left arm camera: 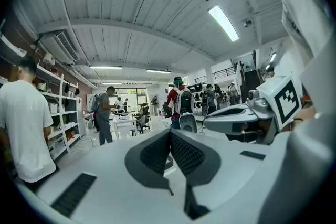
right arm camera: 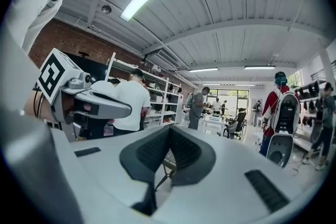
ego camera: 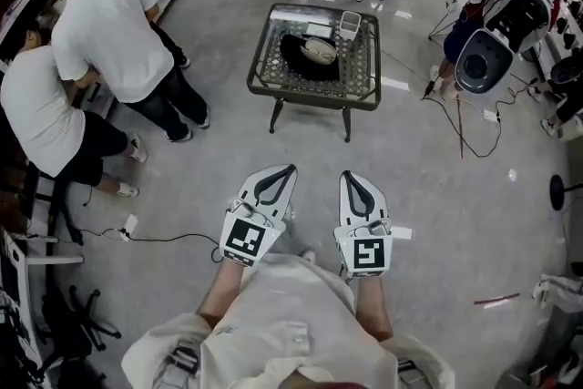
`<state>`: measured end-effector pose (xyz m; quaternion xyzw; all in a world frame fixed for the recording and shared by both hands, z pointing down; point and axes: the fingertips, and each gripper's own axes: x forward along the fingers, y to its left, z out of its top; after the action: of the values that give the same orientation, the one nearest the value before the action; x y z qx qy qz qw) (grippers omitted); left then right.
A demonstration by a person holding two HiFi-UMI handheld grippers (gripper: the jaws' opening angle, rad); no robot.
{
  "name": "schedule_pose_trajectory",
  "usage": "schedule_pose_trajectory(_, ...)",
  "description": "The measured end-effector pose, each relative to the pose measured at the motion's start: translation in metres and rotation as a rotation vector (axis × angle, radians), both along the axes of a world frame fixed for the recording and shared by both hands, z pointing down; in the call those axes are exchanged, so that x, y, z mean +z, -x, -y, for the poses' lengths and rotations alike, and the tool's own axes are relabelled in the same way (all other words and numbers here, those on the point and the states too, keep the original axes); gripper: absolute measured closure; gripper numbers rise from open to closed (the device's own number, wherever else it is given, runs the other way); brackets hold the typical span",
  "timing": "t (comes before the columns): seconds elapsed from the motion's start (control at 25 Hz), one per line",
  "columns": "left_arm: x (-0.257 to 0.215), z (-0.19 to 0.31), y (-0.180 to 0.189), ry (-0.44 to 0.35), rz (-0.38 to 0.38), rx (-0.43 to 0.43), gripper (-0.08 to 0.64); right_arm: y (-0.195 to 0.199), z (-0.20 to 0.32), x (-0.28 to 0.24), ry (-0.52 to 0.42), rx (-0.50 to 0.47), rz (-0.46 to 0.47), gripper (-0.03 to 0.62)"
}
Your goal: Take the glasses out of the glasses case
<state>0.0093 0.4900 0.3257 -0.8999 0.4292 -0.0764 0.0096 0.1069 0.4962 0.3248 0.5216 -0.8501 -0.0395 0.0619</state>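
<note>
1. Left gripper (left arm camera: 170, 132), right gripper (right arm camera: 169, 128): smooth white plastic shells, matt, faint sheen under the lights.
2. Pads (left arm camera: 189, 157): dark, rubber-looking, fine dimpled grid, matt.
3. Marker cube (ego camera: 248, 239): flat matt white faces with black print.
4. Table (ego camera: 270, 83): dark frame, looks like metal. The rim is an open lattice weave. The top reads as clear glass, glossy.
5. Glasses case (ego camera: 291, 48): dark, matt. Too small to tell the material.
6. Floor (ego camera: 437, 196): smooth grey, concrete-like, dull sheen.
7. Ceiling (left arm camera: 131, 13): white-painted ribbed panels, matt.
8. Wall (right arm camera: 68, 39): rough red-brown brick.
9. Shirt (ego camera: 291, 323): pale cloth, matt, creased.
</note>
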Motion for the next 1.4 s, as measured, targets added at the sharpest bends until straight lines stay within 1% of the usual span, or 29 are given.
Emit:
schedule_pose_trajectory(0.16, 0.001, 0.037, 0.01, 0.0, 0.001, 0.004, 0.546, 0.015, 0.033, 0.003, 0.013, -0.007, -0.013, 0.586)
schedule_pose_trajectory(0.28, -0.003, 0.066, 0.02, -0.016, 0.005, 0.011, 0.546, 0.026, 0.061, -0.001, 0.003, -0.009, -0.024, 0.586)
schedule_pose_trajectory(0.48, -0.006, 0.108, 0.036, -0.024, -0.005, 0.026, 0.546, 0.038, 0.101, 0.004, 0.006, 0.021, -0.031, 0.586)
schedule_pose_trajectory(0.68, -0.005, 0.142, 0.054, -0.014, -0.02, 0.035, 0.546, 0.057, 0.134, 0.007, 0.033, 0.027, -0.048, 0.586)
schedule_pose_trajectory(1.08, -0.004, 0.193, 0.082, -0.013, -0.039, 0.07, 0.546, 0.083, 0.184, 0.011, 0.029, 0.073, -0.067, 0.586)
schedule_pose_trajectory(1.24, -0.002, 0.208, 0.085, -0.005, -0.054, 0.074, 0.546, 0.083, 0.195, 0.015, 0.045, 0.083, -0.087, 0.586)
schedule_pose_trajectory(1.4, 0.002, 0.223, 0.086, 0.005, -0.052, 0.07, 0.546, 0.081, 0.21, 0.015, 0.047, 0.09, -0.085, 0.586)
